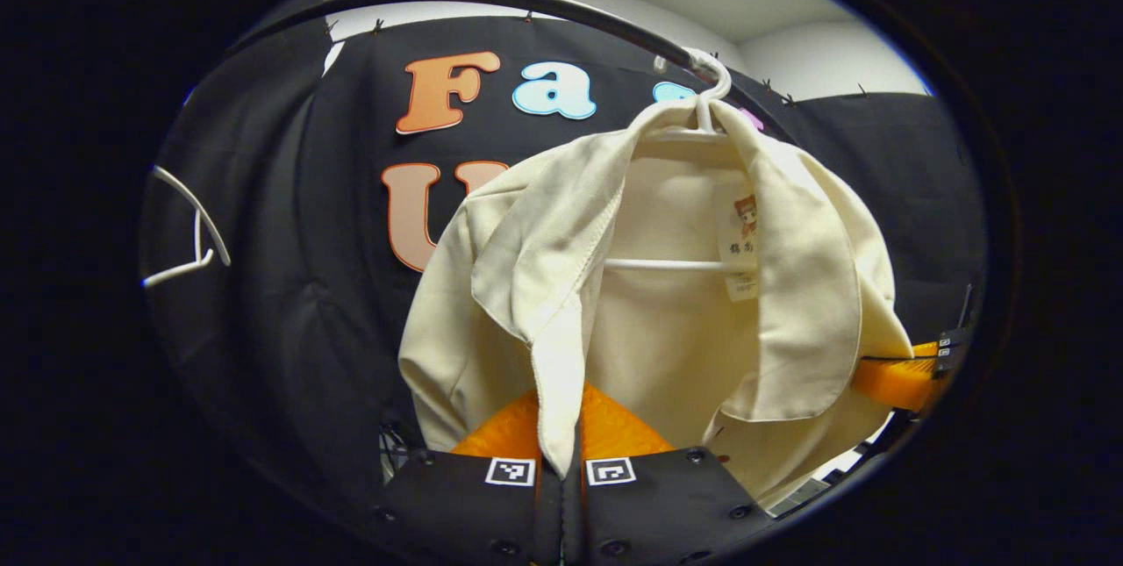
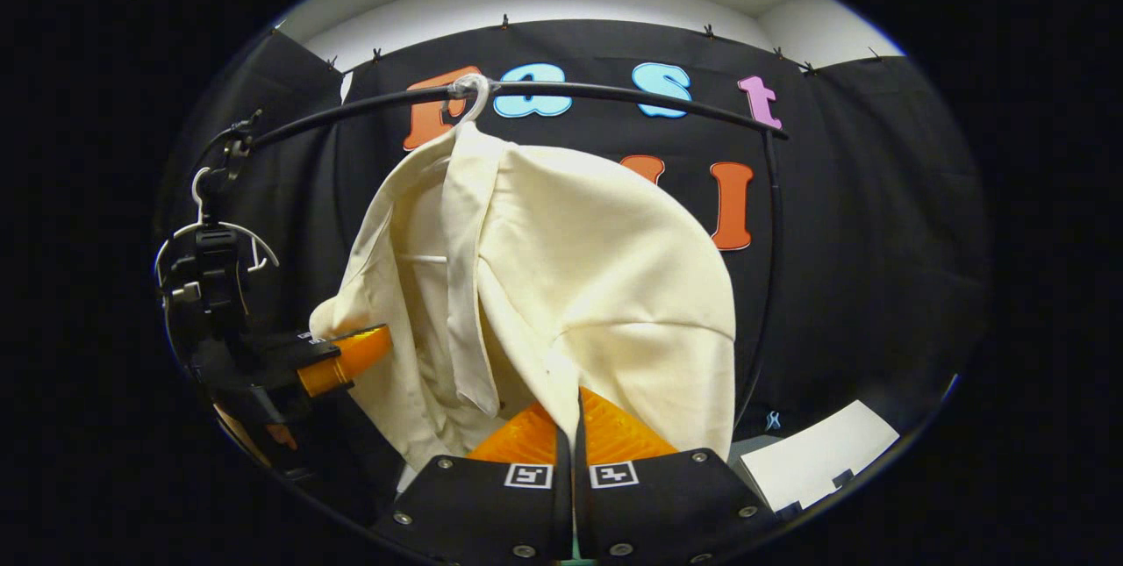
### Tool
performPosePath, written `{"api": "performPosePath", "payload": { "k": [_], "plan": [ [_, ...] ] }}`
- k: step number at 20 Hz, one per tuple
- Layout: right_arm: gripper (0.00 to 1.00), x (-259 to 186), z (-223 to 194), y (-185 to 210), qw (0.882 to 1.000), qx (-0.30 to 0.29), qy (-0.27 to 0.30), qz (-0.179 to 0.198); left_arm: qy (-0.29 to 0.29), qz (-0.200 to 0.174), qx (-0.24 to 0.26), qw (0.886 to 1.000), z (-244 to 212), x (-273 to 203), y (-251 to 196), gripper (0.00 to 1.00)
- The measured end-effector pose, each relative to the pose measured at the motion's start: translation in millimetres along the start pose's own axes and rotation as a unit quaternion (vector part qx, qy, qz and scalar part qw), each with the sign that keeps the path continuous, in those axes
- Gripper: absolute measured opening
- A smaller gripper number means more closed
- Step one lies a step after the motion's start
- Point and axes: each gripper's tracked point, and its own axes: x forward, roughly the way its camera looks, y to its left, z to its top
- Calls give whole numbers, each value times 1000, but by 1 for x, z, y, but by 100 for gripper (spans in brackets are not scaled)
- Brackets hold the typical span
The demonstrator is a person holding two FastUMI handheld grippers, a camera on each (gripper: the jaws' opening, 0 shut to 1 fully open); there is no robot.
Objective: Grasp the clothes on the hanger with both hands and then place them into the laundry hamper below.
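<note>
1. Cream shirt (image 1: 667, 303) draped on a white hanger (image 1: 702, 105), hooked over the black rail (image 1: 526, 0); long axis hanging straight down.
2. Left claw (image 1: 561, 461) clenched on the shirt's front edge, cloth pinched between both fingers.
3. Right claw (image 2: 575, 452) likewise clamped on a lower fold, directly below the hanging cloth.
4. Both claws at the hem, hanger hook well above: likely needs a lift up and off the shoulders before lowering.
5. Laundry hamper somewhere below; exact place impossible to tell.
</note>
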Motion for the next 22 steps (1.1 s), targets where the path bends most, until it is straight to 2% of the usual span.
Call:
{"api": "performPosePath", "payload": {
  "k": [4,6,14,15,16,17,22],
  "plan": [
    [0,-16,23,-19,1000,4,-18,-8,-17,16,6,1000,19,-15,20,7],
    [0,-25,32,-30,1000,2,-24,-13,-19,9,0,1000,26,-16,19,7],
    [0,-43,76,-62,998,-22,-55,-35,-50,46,1,998,70,-32,69,7],
    [0,-44,80,-66,997,-25,-58,-39,-58,54,5,997,78,-33,76,10],
    [7,-45,87,-70,997,-25,-63,-42,-64,59,9,996,85,-33,81,7],
    [0,-46,94,-75,996,-24,-69,-46,-71,64,11,995,92,-34,87,7],
    [0,-48,128,-106,993,-24,-99,-64,-103,83,22,991,122,-37,106,7]
  ]
}}
